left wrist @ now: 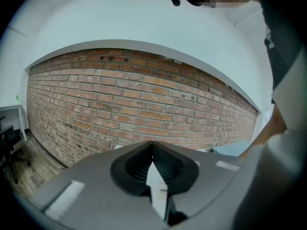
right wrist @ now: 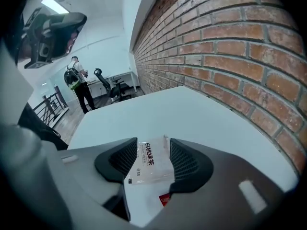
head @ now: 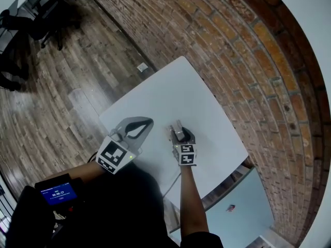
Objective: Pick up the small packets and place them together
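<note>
Straddling packet [right wrist: 149, 166] w/ R gripper [right wrist: 153, 148].

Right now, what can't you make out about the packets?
- Left gripper view: pinched packet edge-on; print too small, lower end sunk between jaws.
- Right gripper view: red patch beside flat packet, mostly covered by a jaw; unidentifiable.
- Head view: left gripper and right gripper hide both packets.
</note>
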{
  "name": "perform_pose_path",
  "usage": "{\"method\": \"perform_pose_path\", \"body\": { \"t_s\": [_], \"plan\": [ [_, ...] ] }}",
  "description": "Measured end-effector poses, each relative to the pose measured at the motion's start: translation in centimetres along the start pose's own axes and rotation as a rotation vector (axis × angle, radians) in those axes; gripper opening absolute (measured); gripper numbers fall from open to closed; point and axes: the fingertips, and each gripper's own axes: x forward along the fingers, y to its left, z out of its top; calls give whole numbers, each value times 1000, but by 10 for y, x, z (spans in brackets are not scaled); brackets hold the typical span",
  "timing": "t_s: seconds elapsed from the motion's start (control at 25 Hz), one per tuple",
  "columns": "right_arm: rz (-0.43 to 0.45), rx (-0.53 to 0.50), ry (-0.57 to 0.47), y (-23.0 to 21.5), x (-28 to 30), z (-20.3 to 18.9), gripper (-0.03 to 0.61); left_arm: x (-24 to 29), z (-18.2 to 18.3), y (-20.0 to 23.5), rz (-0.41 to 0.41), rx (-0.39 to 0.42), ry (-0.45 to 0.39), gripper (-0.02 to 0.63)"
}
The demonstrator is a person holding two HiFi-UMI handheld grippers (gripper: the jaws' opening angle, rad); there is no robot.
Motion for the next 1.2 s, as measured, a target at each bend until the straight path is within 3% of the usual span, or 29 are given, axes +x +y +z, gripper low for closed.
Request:
{"method": "perform_pose_path", "body": {
  "t_s": [0.44, 0.76, 1.2],
  "plan": [
    [-29, -21, 126, 3, 16, -28, 213, -3, -4, 19, 29, -34, 10, 0],
    [2, -234, 221, 1, 34, -31, 230, 0, -9, 41, 30, -68, 24, 0],
    [-38, -171, 184, -14, 32, -28, 232, 1, -13, 50, 45, -86, 29, 0]
  ]
}}
